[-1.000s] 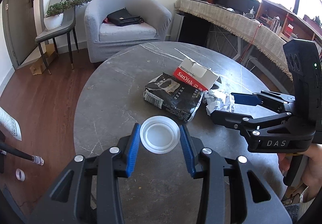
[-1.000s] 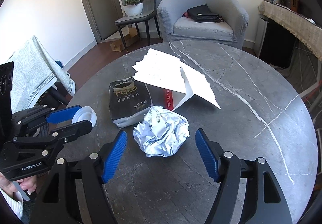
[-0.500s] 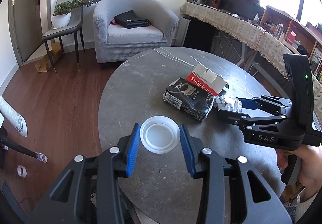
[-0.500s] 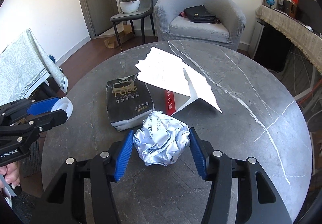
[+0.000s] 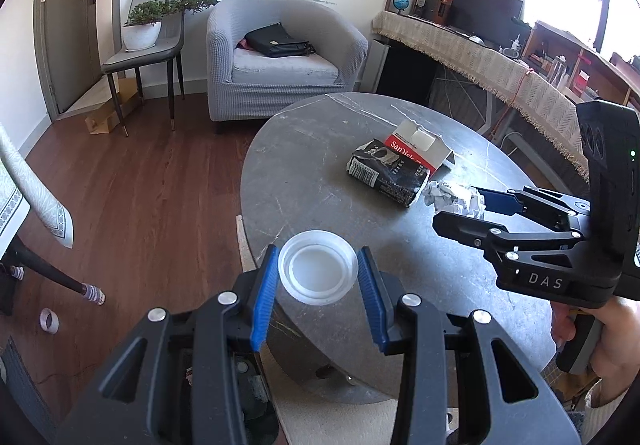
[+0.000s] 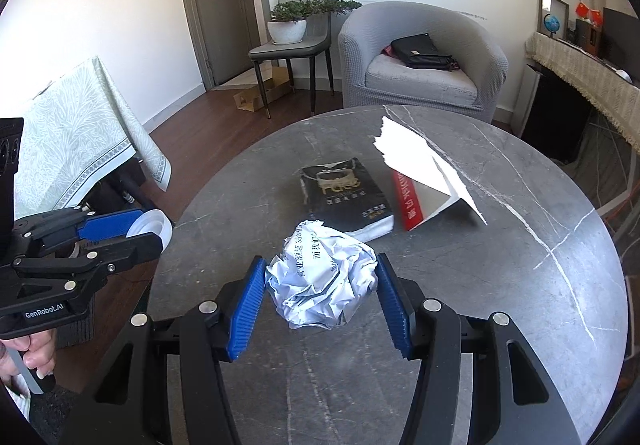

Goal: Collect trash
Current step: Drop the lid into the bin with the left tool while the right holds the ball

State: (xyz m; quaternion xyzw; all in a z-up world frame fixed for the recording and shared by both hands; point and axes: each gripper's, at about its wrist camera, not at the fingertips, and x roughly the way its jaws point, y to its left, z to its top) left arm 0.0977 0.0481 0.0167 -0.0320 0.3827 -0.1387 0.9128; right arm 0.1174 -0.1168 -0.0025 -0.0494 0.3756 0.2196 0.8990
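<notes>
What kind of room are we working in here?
Most likely a home living room: a grey armchair, a potted plant on a side chair, and a round marble table.

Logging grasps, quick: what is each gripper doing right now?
Left gripper: shut on the white plastic lid.
Right gripper: shut on the crumpled paper ball.

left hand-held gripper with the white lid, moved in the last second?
Yes. The left hand-held gripper carried the white lid back off the round table, now past its near edge.

1 lid (image 5: 318, 272), 1 paper ball (image 6: 322, 279), 1 black bag (image 6: 346, 197), 1 torn box (image 6: 424, 175).
</notes>
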